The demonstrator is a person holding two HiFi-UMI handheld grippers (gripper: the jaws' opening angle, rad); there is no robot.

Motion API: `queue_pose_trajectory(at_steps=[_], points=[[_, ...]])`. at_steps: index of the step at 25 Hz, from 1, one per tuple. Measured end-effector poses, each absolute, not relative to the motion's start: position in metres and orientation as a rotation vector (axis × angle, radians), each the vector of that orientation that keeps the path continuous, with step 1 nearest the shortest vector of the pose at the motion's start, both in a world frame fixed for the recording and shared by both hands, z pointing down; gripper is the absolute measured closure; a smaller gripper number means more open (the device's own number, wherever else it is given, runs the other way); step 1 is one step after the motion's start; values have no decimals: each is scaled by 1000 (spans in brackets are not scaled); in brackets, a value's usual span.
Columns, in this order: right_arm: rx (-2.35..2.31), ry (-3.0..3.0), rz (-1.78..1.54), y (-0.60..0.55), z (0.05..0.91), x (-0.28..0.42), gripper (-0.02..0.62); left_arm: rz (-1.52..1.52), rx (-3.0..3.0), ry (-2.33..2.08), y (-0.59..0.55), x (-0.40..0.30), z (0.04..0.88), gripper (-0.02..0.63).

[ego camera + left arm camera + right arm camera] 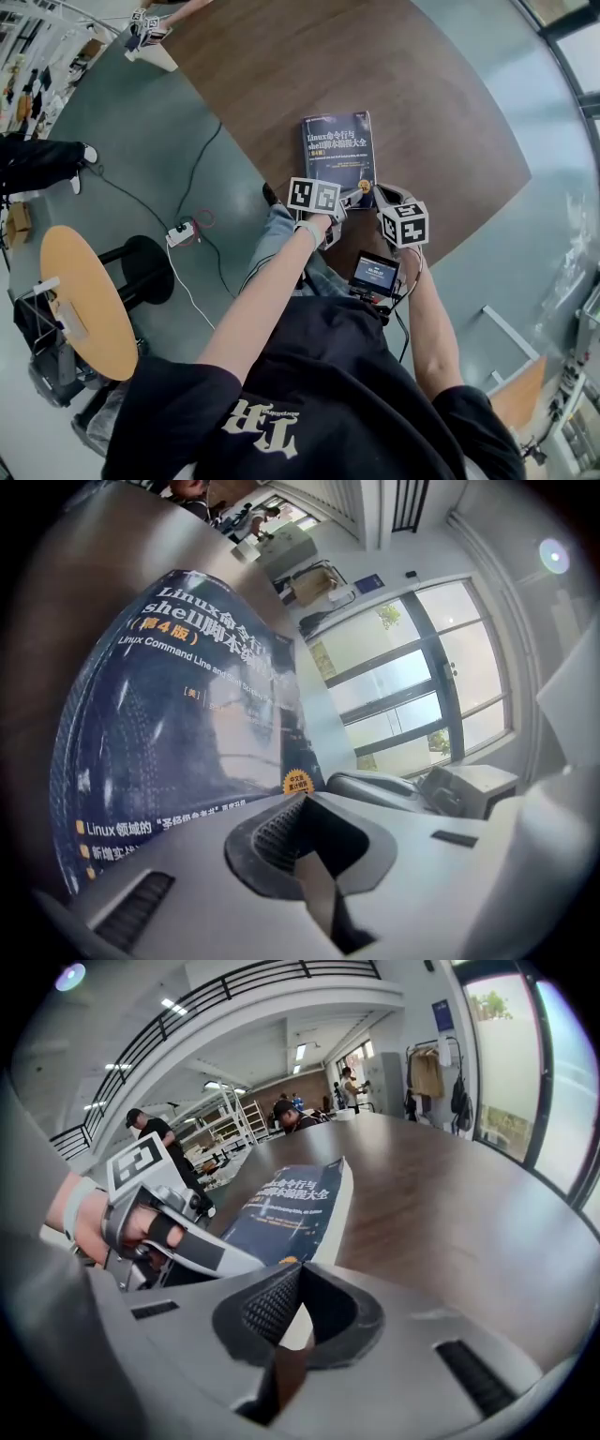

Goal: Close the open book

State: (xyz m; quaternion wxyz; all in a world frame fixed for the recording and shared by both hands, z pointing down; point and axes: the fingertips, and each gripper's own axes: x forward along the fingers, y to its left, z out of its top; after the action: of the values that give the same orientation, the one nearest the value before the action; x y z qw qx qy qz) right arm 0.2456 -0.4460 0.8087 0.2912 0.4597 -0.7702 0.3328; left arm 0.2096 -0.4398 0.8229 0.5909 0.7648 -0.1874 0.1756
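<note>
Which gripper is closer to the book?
Left, though only just. The left gripper is right over the near edge of the book. The right gripper is just off its near right corner.

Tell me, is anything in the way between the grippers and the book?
No, nothing visible. The book lies closed on the table, right in front of the left gripper and the right gripper. Both have their jaws together and empty.

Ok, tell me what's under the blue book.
The book lies closed, cover up, on the brown table. Only bare tabletop shows around its edges. Whatever is directly beneath it is covered by the book itself.
</note>
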Motion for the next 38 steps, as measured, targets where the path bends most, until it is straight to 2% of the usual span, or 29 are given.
queue_pose_trajectory(at_steps=[3,8,14,18,23,27,31,38], points=[[1226,-2036,927,-449,823,249,607,407,1734,-427,-441,209,827,600],[1229,-2124,861,-448,799,237,607,504,1768,-466,-434,212,824,601],[1179,-2039,808,-433,827,228,607,595,1828,-501,-428,212,828,601],[1206,-2037,776,-434,823,230,607,520,1890,-436,-426,217,815,601],[1225,-2039,773,-436,822,227,607,387,1912,-634,-462,166,799,601],[1264,-2011,752,-434,820,227,607,567,1937,-810,-485,120,811,601],[1315,-1982,742,-436,820,227,607,662,1981,-776,-487,123,819,601],[1400,-1935,729,-439,821,229,607,621,1985,-726,-491,125,820,603]])
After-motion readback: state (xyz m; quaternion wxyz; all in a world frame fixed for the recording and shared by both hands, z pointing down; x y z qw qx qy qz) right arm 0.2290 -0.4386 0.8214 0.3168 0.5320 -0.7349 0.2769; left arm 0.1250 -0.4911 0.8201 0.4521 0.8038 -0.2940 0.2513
